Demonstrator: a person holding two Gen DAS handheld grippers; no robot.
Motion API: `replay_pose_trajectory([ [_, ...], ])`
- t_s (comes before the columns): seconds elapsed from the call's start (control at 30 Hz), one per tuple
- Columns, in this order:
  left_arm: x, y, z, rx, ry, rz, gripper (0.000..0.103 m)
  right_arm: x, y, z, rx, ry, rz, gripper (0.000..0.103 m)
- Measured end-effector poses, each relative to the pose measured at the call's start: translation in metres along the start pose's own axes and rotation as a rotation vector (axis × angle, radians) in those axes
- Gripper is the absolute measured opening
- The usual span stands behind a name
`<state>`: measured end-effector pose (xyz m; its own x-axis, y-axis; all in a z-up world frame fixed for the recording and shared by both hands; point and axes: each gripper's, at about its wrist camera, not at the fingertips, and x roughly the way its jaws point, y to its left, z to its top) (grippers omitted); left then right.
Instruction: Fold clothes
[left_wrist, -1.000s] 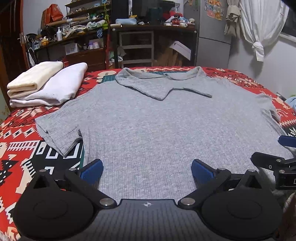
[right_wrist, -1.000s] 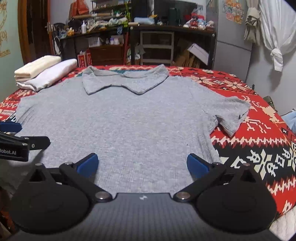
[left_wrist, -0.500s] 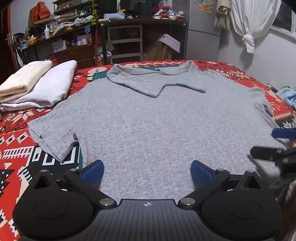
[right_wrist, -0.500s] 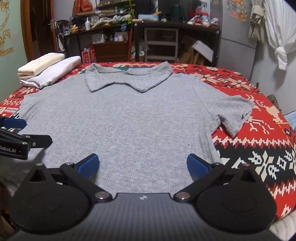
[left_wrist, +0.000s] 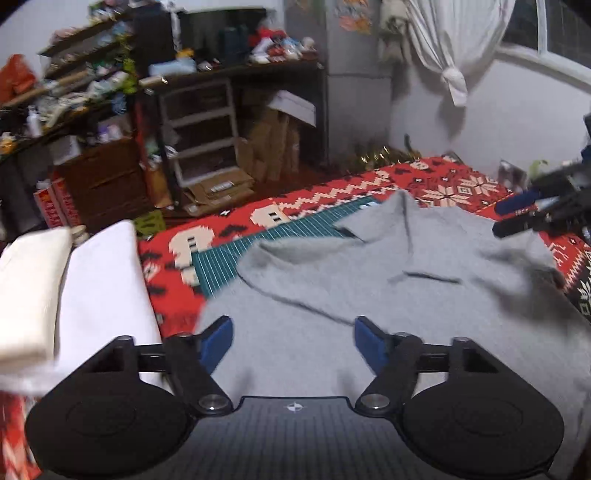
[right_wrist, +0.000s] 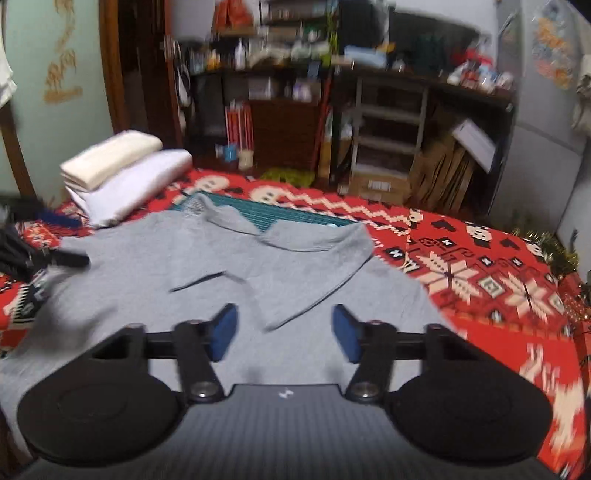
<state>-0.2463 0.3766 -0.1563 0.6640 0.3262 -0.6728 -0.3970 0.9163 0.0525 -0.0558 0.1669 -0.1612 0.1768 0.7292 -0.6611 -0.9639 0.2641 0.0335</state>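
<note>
A grey polo shirt (left_wrist: 388, 295) lies spread on the red patterned bedspread (left_wrist: 332, 199), collar at the far end. It also shows in the right wrist view (right_wrist: 207, 273). My left gripper (left_wrist: 293, 343) is open and empty above the shirt's left shoulder area. My right gripper (right_wrist: 284, 332) is open and empty above the collar's right side. The right gripper shows at the right edge of the left wrist view (left_wrist: 535, 214); the left one shows at the left edge of the right wrist view (right_wrist: 44, 251). Both views are blurred.
Two folded garments, cream (left_wrist: 26, 288) and white (left_wrist: 103, 288), lie stacked at the bed's far left corner; they also show in the right wrist view (right_wrist: 122, 173). A green cutting mat (left_wrist: 280, 236) lies under the collar. Cluttered shelves (right_wrist: 388, 122) stand beyond the bed.
Both grippers have moved forward from the shirt's hem to the collar end. The jaws of both have narrowed somewhat but stay open. The shirt has not moved.
</note>
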Motion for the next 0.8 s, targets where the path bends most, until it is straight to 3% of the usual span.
replay_pose_trajectory([
  [0.2, 0.043, 0.052, 0.055, -0.147, 0.177, -0.039, 0.071, 0.049, -0.045, 0.069, -0.015, 0.144, -0.019, 0.054],
  [0.33, 0.057, 0.056, 0.064, -0.062, 0.225, -0.024, 0.070, 0.071, -0.065, 0.089, 0.052, 0.231, -0.011, 0.055],
  [0.47, 0.070, 0.054, 0.060, 0.009, 0.229, -0.073, 0.069, 0.076, -0.068, 0.093, 0.058, 0.240, -0.003, 0.055],
  [0.57, 0.088, 0.059, 0.054, -0.025, 0.239, -0.091, 0.060, 0.084, -0.068, 0.088, 0.067, 0.213, -0.016, 0.058],
  [0.7, 0.108, 0.065, 0.054, -0.037, 0.235, -0.092, 0.058, 0.104, -0.079, 0.075, 0.179, 0.216, -0.040, 0.050],
  [0.8, 0.122, 0.072, 0.055, -0.058, 0.232, -0.090, 0.058, 0.119, -0.083, 0.072, 0.175, 0.207, -0.043, 0.049],
])
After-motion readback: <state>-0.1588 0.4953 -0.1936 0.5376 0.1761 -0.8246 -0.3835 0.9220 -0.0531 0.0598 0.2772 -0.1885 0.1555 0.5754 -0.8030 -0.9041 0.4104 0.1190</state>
